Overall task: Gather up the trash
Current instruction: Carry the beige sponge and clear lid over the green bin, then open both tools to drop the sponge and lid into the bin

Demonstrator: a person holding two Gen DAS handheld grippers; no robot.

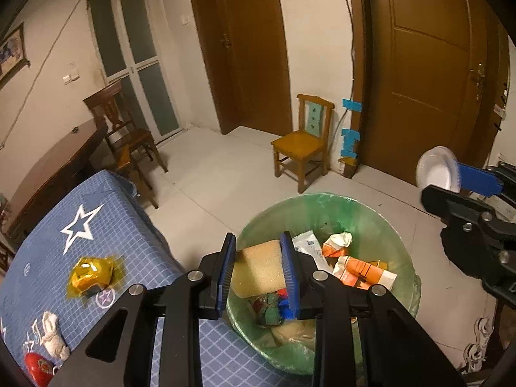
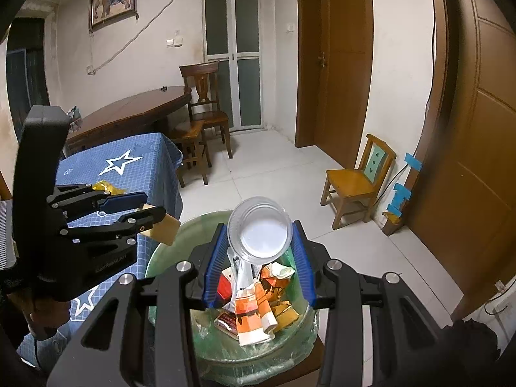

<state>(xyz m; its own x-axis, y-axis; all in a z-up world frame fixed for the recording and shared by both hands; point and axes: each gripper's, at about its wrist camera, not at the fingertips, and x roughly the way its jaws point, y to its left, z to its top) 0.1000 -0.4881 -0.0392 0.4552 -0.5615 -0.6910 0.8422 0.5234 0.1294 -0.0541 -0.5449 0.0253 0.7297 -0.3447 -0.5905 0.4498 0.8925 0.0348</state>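
Now the left gripper (image 1: pixel 258 242) pinches a sponge (image 1: pixel 258 267) over the bin (image 1: pixel 371 219); the right gripper (image 2: pixel 259 229) clamps a plastic cup (image 2: pixel 259 230). Only the left view shows a gold wrapper (image 1: pixel 92 274) at nine o'clock on the desk (image 1: pixel 135 225).

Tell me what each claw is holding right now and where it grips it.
Left claw clamps the tan sponge by its two sides. Right claw pinches the clear plastic cup across its rim.

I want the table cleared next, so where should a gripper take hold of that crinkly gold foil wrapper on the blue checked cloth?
Pinch the gold foil wrapper across its raised, puffed centre, coming from above. Its flat edges lie on the blue checked tablecloth with nothing for fingers to get under, and the bump is probably the only graspable part.
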